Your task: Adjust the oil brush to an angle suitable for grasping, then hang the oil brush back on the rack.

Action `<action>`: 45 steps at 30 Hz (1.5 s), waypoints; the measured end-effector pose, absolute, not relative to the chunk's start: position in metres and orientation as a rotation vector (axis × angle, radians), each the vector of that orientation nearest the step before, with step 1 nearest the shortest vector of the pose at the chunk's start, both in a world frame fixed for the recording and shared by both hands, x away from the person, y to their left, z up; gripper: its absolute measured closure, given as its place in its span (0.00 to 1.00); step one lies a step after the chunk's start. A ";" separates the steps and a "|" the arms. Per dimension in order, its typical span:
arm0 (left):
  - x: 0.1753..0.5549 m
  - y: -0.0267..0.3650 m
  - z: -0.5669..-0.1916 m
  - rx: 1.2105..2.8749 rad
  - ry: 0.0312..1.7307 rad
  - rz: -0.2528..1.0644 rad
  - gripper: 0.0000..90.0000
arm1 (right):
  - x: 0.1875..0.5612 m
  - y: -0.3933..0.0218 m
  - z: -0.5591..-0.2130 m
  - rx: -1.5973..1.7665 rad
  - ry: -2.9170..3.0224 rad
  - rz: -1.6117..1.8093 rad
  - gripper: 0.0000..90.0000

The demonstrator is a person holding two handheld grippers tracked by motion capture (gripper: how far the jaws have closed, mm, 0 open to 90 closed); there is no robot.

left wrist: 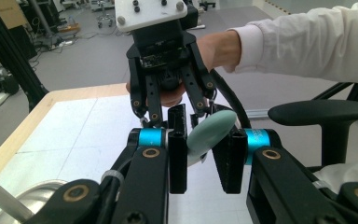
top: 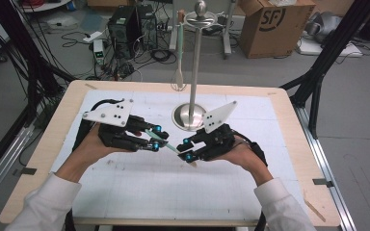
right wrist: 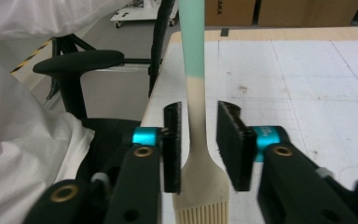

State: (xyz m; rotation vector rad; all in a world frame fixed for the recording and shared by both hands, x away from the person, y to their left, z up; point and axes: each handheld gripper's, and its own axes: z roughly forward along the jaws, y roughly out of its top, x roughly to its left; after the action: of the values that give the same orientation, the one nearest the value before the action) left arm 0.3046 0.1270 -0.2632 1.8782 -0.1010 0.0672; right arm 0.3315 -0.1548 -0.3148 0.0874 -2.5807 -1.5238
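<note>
A pastry brush is gripped by the left gripper; the right gripper fingers stand parted around it. A steel stand rises just behind on the counter, and a box marked "SF" is seen beyond

Evenly and brightly lit from overhead, with soft faint shadows under the hands on the white surface, mild glare on the steel stand, slight softness throughout, and blurred near tongs in both gripper views.
</note>
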 end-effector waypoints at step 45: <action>0.314 0.124 -0.252 1.925 0.148 0.169 0.87 | 0.335 -0.162 -0.308 -0.201 -2.722 -1.696 0.00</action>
State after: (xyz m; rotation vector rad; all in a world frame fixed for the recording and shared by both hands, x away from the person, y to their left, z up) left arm 0.3145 0.1241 -0.2522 1.9246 0.1480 0.1690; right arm 0.3348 -0.1623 -0.3081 -0.2007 -2.7224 -1.6960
